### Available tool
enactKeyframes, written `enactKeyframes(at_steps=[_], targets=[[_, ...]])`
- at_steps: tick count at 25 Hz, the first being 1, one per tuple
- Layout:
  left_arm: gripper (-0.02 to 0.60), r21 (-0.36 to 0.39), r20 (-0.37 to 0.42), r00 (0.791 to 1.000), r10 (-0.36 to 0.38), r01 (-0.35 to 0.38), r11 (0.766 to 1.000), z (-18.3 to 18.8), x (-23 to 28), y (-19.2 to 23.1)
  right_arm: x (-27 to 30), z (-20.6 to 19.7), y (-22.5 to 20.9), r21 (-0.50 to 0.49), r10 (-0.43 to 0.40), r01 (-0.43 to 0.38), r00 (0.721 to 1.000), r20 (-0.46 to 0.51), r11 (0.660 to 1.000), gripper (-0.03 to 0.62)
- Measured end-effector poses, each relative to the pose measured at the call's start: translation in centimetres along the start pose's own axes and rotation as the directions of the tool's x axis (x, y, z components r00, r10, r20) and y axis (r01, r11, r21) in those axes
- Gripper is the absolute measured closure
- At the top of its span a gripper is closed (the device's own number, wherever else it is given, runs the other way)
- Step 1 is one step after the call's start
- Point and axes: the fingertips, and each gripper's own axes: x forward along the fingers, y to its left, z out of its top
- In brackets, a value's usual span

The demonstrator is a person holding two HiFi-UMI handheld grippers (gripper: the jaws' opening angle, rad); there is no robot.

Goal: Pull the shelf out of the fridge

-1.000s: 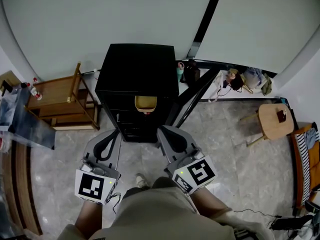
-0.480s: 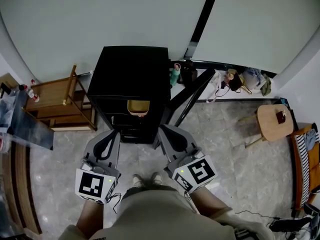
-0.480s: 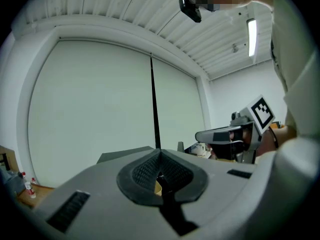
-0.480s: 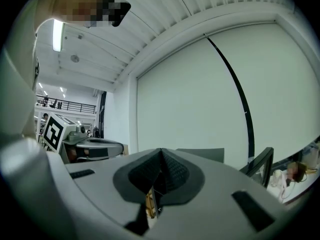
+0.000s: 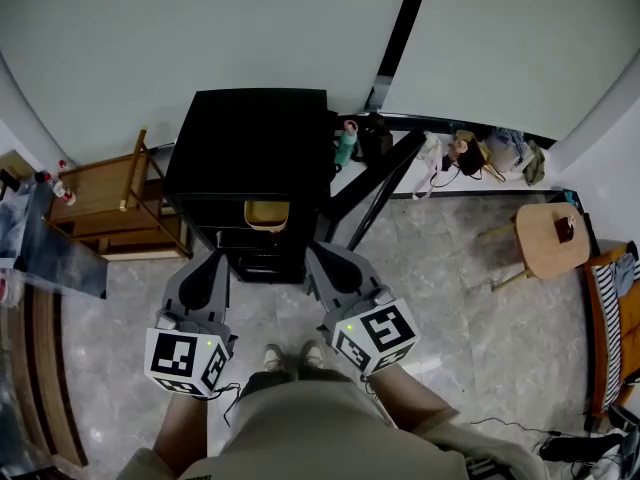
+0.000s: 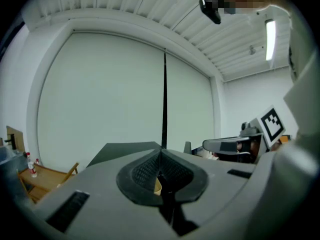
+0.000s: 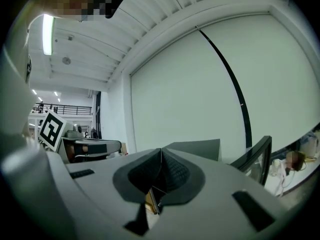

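One black fridge [image 5: 245,138] stands against the pale wall [image 5: 200,28] ahead of you, its door [image 5: 378,186] swung open to your right. A wooden stand [image 5: 100,198] sits just to its left, and a round wooden stool [image 5: 545,240] is well off to the right. The shelf [image 5: 252,250] is inside the open front, dark and hard to separate from its neighbours. Above it rests a yellow tray [image 5: 265,212], whose contents are too small to tell. Your left gripper [image 5: 219,259] and right gripper [image 5: 316,257] point toward the fridge front, each with its jaws pressed together on nothing. Each cube [image 5: 185,360] carries black-and-white square markers. A green bottle [image 5: 345,144] stands beside the fridge's right side.
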Motion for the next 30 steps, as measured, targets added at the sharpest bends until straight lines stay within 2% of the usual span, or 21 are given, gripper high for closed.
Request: enactKeyframes(at_steps=[3,7,9,11,12,14,16,19,24,30], targets=[[0.574,-0.074,-0.011,1.0,0.019,-0.02,0.997,-0.9,0.7,1.7,0.9,-0.9,-0.9,0.058,-0.039,0.039,0.999,0.006,0.998,0.597],[0.565,-0.141,0.037,0.998,0.053,-0.047,0.989,-1.4,1.6,4.1,2.4,-2.4,-1.6,0.157,-0.081,0.074,0.996,0.034,0.985,0.595],[0.51,-0.176,0.051,0.997,0.052,-0.042,0.983,-1.9,2.1,5.1,3.4,-3.2,-2.0,0.217,-0.103,0.091,0.994,0.048,0.972,0.59],[0.5,-0.209,0.056,0.998,0.034,-0.022,0.978,-2.3,2.6,5.6,4.2,-4.1,-2.4,0.268,-0.132,0.112,0.99,0.058,0.957,0.549],[0.498,-0.227,0.061,0.998,0.026,-0.011,0.974,-2.4,2.9,5.8,4.6,-4.5,-2.7,0.288,-0.147,0.122,0.987,0.065,0.95,0.548],[0.453,-0.284,0.067,0.998,0.006,0.013,0.959,-3.1,3.6,6.2,5.2,-5.3,-3.1,0.332,-0.165,0.131,0.983,0.077,0.934,0.526],[0.423,-0.355,0.07,0.997,-0.015,0.039,0.934,-4.3,4.3,6.8,5.8,-6.1,-3.3,0.371,-0.178,0.136,0.981,0.08,0.918,0.494],[0.423,-0.454,0.074,0.997,-0.038,0.068,0.889,-6.3,5.2,8.1,7.0,-7.6,-3.5,0.409,-0.206,0.158,0.976,0.075,0.899,0.487],[0.413,-0.558,0.081,0.996,-0.036,0.075,0.827,-9.4,6.9,10.4,8.9,-10.3,-4.3,0.482,-0.267,0.2,0.961,0.074,0.853,0.479],[0.402,-0.682,0.065,0.996,-0.064,0.091,0.725,-13.3,9.5,11.8,9.8,-14.0,-6.2,0.609,-0.372,0.25,0.925,0.08,0.752,0.493]])
